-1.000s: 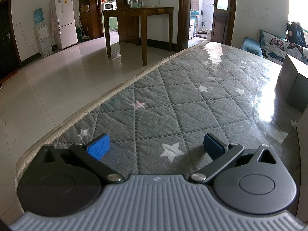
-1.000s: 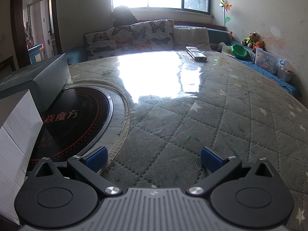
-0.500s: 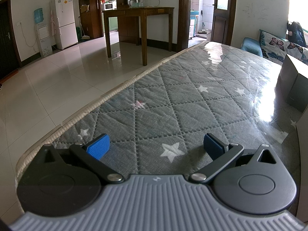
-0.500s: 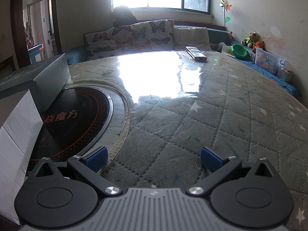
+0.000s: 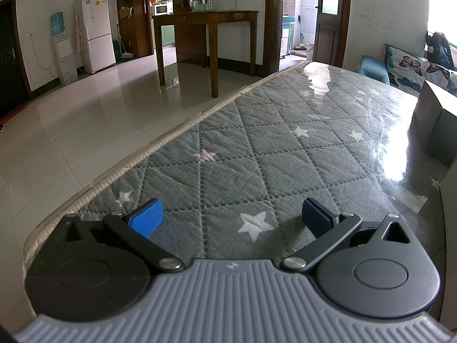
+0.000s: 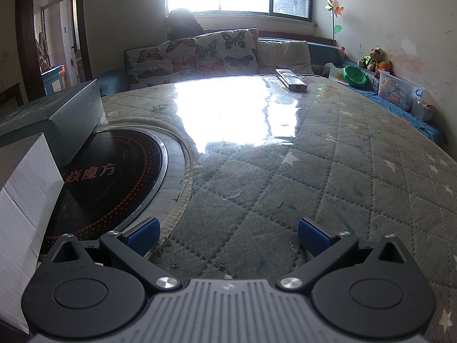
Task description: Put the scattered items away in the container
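Note:
My left gripper (image 5: 230, 217) is open just above a grey quilted star-pattern table cover (image 5: 257, 154), with nothing between its blue pads. My right gripper (image 6: 227, 235) is also open and empty, low over the same cover (image 6: 328, 171). A white box (image 6: 22, 200) stands at the left edge of the right wrist view, close to the left finger. Behind it lies a dark teal box (image 6: 57, 120), which also shows at the right edge of the left wrist view (image 5: 434, 125). Two remote controls (image 6: 291, 81) lie at the far end of the table.
A round black induction cooktop (image 6: 108, 177) is set into the table beside the boxes. Butterfly cushions (image 6: 200, 54) line a bench behind the table. The table's left edge (image 5: 160, 143) drops to a tiled floor with a wooden table (image 5: 205, 20) and a fridge (image 5: 97, 31).

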